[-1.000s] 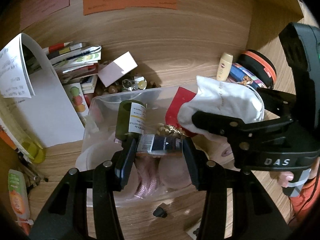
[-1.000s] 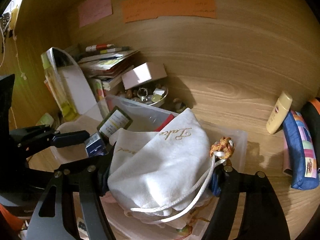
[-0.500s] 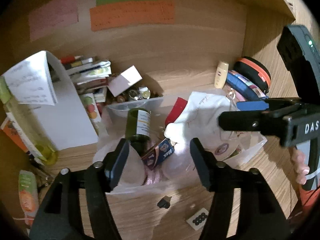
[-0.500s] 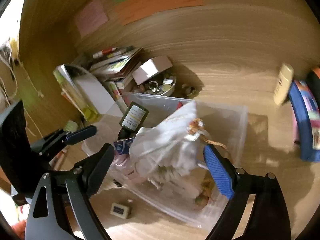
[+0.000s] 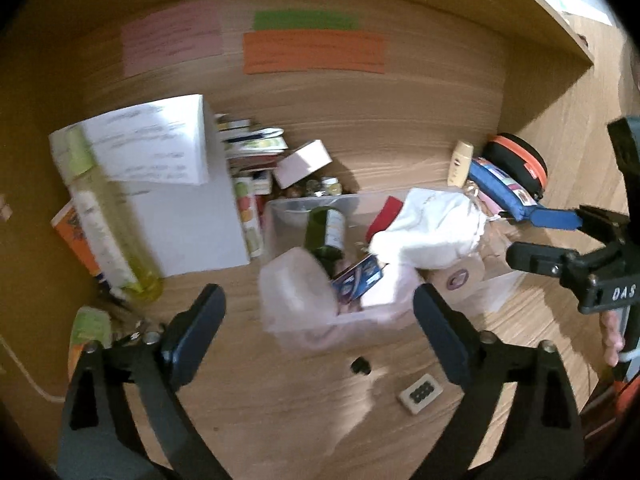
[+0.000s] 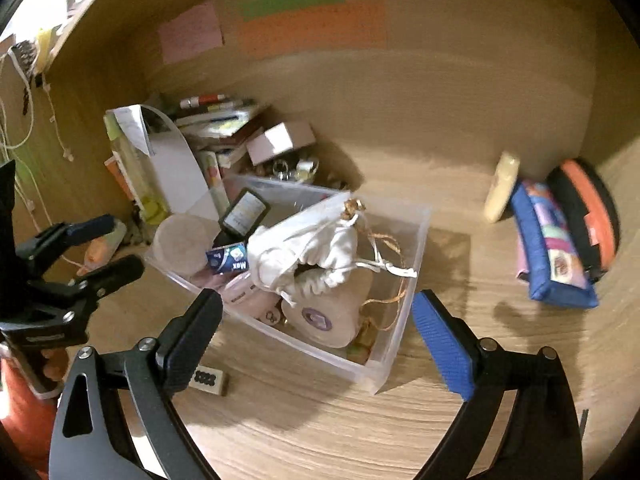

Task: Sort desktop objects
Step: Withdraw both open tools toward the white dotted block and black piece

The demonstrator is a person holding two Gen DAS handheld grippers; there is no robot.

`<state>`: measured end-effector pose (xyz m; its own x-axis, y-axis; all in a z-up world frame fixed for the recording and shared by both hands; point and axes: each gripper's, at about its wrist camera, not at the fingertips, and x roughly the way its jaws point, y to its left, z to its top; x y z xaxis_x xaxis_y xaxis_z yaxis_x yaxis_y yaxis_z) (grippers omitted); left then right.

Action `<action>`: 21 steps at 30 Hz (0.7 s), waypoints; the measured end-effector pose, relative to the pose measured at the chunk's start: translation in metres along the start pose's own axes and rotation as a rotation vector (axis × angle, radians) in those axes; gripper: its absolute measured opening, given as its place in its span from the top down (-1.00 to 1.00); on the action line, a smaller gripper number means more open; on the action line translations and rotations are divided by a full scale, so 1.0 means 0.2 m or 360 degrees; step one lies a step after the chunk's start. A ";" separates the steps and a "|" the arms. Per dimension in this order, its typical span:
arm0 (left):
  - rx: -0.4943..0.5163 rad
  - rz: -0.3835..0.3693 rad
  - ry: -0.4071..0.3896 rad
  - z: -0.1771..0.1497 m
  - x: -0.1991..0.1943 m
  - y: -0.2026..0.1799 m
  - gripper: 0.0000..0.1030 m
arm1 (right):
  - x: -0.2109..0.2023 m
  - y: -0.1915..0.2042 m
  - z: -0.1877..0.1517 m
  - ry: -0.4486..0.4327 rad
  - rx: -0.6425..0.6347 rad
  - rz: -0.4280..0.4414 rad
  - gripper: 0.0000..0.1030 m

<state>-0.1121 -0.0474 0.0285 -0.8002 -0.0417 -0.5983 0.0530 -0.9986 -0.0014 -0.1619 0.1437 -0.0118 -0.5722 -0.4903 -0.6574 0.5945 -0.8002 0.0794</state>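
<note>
cluttered wooden desk (image 6: 460,420), coloured notes (image 6: 312,28) on back panel.

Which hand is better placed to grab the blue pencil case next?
Right. The pencil case lies just past the right gripper's blue finger, desk between bare. From the left gripper, bin and right gripper intervene.

White drawstring pouch (image 6: 308,248) in clear bin (image 6: 400,332); beside it dark green bottle (image 5: 326,236), blue-white small box (image 6: 228,260); behind it, orange note (image 5: 314,52).
</note>
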 end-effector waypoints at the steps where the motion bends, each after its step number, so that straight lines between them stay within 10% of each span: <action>1: -0.0002 0.0009 0.0007 -0.02 -0.01 0.01 -0.87 | -0.01 0.03 -0.02 -0.0023 -0.0023 0.0025 -0.85; 12: -0.0040 0.0028 0.0134 -0.24 -0.04 0.11 -0.89 | 0.09 0.35 -0.28 0.0026 -0.0234 0.0134 -0.77; 21: -0.0007 0.0055 0.0159 -0.37 -0.04 0.14 -0.89 | 0.31 0.49 -0.39 0.0280 -0.0354 0.0197 0.05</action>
<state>-0.0601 -0.0717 -0.0268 -0.7342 -0.0723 -0.6750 0.0823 -0.9965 0.0172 -0.0945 0.0620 -0.1040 -0.3925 -0.4965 -0.7742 0.7738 -0.6333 0.0138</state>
